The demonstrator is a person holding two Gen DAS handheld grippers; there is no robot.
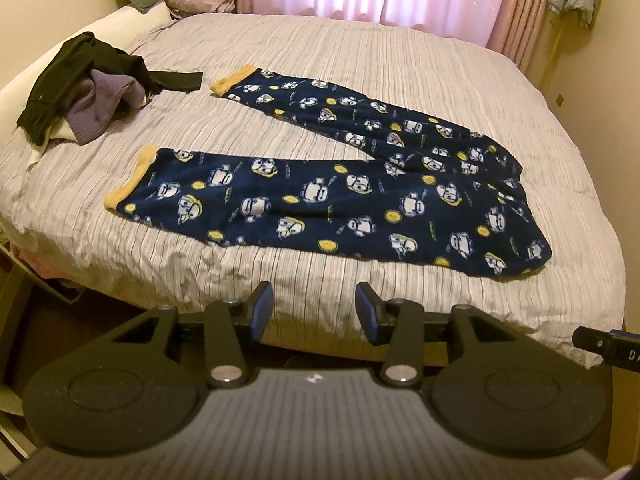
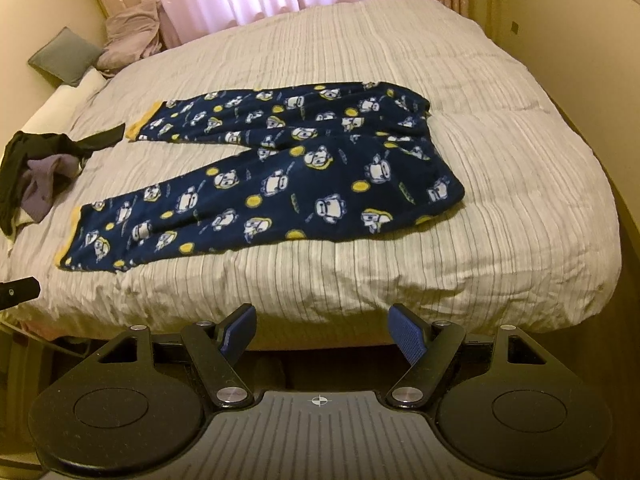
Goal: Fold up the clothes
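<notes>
Facing the bed, we hold both sets of jaws wide open and empty, short of the pajama pants, which lie flat, long axis crosswise: cuffs left, waistband right, nearer our right gripper than the left gripper.

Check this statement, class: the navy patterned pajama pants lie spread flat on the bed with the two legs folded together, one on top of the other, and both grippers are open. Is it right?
Not quite. The pajama pants lie flat on the bed, but the legs are spread apart in a V, not stacked; the left wrist view shows bedspread between them. The left gripper and right gripper are indeed open.
</notes>
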